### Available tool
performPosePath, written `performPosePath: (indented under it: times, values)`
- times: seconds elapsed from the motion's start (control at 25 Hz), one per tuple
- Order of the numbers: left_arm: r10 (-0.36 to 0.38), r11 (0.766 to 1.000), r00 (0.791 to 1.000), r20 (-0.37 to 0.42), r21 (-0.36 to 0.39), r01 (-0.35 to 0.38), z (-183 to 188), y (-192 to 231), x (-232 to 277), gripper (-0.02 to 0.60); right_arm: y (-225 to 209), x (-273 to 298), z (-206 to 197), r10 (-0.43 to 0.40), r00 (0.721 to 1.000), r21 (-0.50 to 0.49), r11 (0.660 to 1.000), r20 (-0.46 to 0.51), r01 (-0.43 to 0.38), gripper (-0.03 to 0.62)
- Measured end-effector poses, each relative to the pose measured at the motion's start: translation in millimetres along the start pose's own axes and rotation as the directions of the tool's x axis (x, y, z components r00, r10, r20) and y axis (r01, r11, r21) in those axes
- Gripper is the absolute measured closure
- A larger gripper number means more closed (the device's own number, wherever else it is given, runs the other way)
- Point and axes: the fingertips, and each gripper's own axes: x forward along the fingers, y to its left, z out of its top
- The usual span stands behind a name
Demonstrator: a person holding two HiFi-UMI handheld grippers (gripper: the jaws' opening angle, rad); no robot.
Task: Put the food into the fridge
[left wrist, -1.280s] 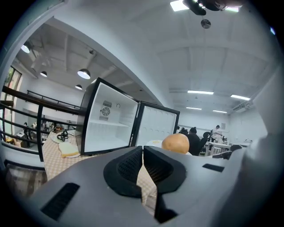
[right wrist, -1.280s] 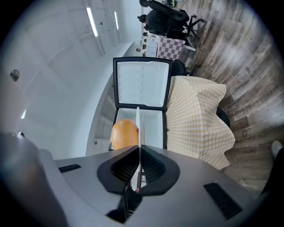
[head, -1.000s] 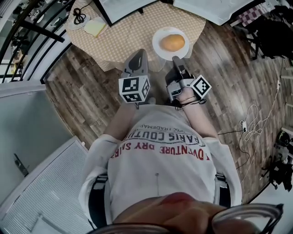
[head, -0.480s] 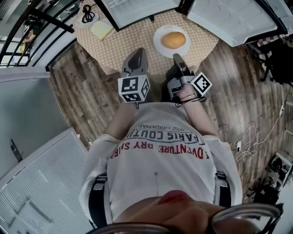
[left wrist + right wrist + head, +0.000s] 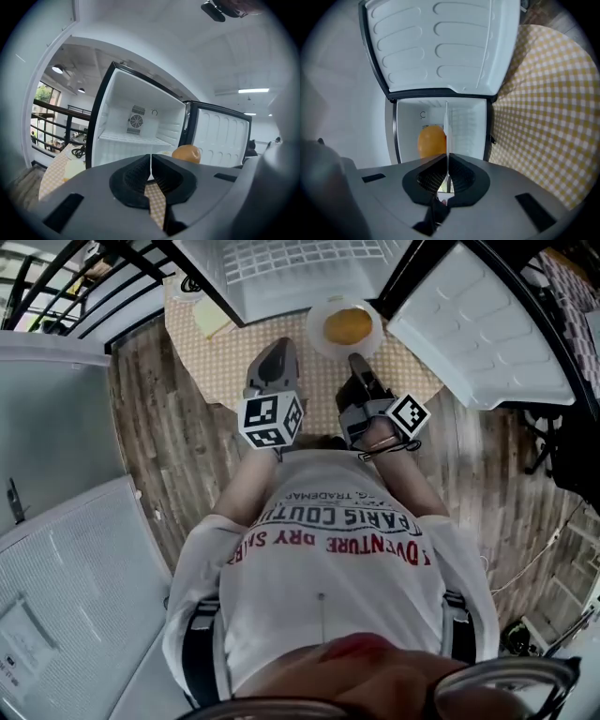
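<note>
— Nearest first: right gripper (image 5: 447, 176)?
— Clamped tight on the near rim of the white plate (image 5: 317, 336), rim caught edge-on between the jaws
— Left gripper (image 5: 150, 171)?
— Closed as well, tips together on nothing, just beside the right one over the checked desk (image 5: 234, 362), a little farther from the plate
— Food (image 5: 348, 326)?
— Sitting on that plate, just ahead of the right gripper; roundish, no real long axis
— Fridge (image 5: 140, 117)?
— Straight ahead beyond the plate, door (image 5: 220, 140) swung wide to the right, bare shelf (image 5: 131, 139) facing; likely calls for a level push forward, plate kept flat
</note>
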Motion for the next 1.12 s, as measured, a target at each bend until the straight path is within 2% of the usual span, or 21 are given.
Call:
performPosePath:
  times: [0.24,0.52,1.12]
  values:
    - [0.094,0.995,0.995,0.013,-0.014,-0.094,4,-3,32,0.554,10,33,32,0.015,0.996,-0.015,1.0,-0.086,-0.017,0.562]
    - [0.154,0.988,0.988,0.029,-0.01,-0.153,12,3,49,0.554,20,67,48,0.026,0.989,-0.034,0.999,-0.149,-0.031,0.562]
    - [0.153,0.988,0.988,0.034,-0.038,-0.151,32,54,75,0.554,39,155,48,0.025,0.994,-0.039,0.999,-0.109,-0.029,0.562]
